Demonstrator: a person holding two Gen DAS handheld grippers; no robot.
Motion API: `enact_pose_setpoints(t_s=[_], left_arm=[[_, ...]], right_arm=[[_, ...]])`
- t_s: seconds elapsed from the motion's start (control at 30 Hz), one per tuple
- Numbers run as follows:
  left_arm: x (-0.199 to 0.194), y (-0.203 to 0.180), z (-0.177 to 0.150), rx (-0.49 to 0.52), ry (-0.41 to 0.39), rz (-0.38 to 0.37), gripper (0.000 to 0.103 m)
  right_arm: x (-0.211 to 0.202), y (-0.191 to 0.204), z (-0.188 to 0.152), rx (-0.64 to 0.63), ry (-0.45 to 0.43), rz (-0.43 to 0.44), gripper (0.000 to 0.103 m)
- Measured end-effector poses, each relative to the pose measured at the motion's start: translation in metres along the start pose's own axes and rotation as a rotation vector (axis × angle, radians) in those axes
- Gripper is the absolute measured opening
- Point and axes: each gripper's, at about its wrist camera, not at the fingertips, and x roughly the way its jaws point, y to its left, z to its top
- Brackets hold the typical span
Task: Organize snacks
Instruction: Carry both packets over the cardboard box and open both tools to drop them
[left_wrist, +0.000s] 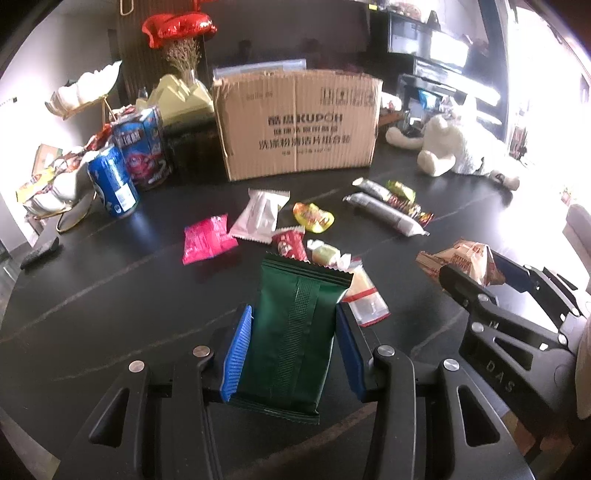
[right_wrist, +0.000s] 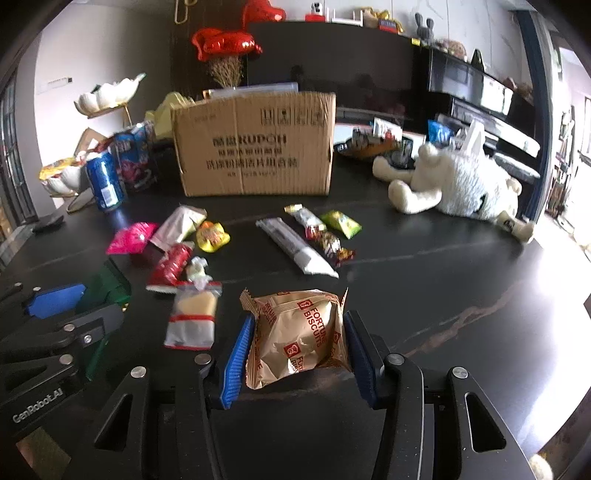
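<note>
Holding one packet apiece, both grippers sit low in their frames with the picking step done for this pair. The left gripper is clamped on a green packet at the bottom centre of the left wrist view, blue pads pressing its two long sides. The right gripper is clamped on a gold biscuit packet at the bottom centre of the right wrist view, the foil bulging between the pads. Neither packet seems to rest on the dark surface, so I judge the step in hand to be the carry. A cardboard box, standing in the upper middle of the frame behind the scattered snacks, looks like the likely place for them, though its open top is not shown. Reaching it would call for lifting both packets over the loose pieces between, among them a pink packet, a white packet and a yellow sweet, then opening each gripper above the box. Many snacks remain on the surface, so the task is at an early stage.
</note>
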Motion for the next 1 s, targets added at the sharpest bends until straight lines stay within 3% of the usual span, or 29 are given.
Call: enact_pose_setpoints(t_s=[0.47,0.73,0.83,1.0], left_arm=[[-0.053,0.005,0.026,0.014,-0.088,0.007,0.045],[-0.062,0.018,0.076,0.035,-0.106,-0.011,0.045],[-0.062,0.024,0.1,0.046,-0.117,-0.002,0.045],[-0.05,0.031,0.144,0.056,-0.068,-0.019,0.045]], right_arm=[[-0.059,0.018,0.033,-0.043,-0.142,0.032,0.05],[-0.066,0.018,0.082,-0.047,-0.21,0.042,0.05],[-0.058,0.017,0.105,-0.041,-0.207,0.062,0.051],[-0.033,0.013,0.146,-0.015,-0.161,0.1,0.051]])
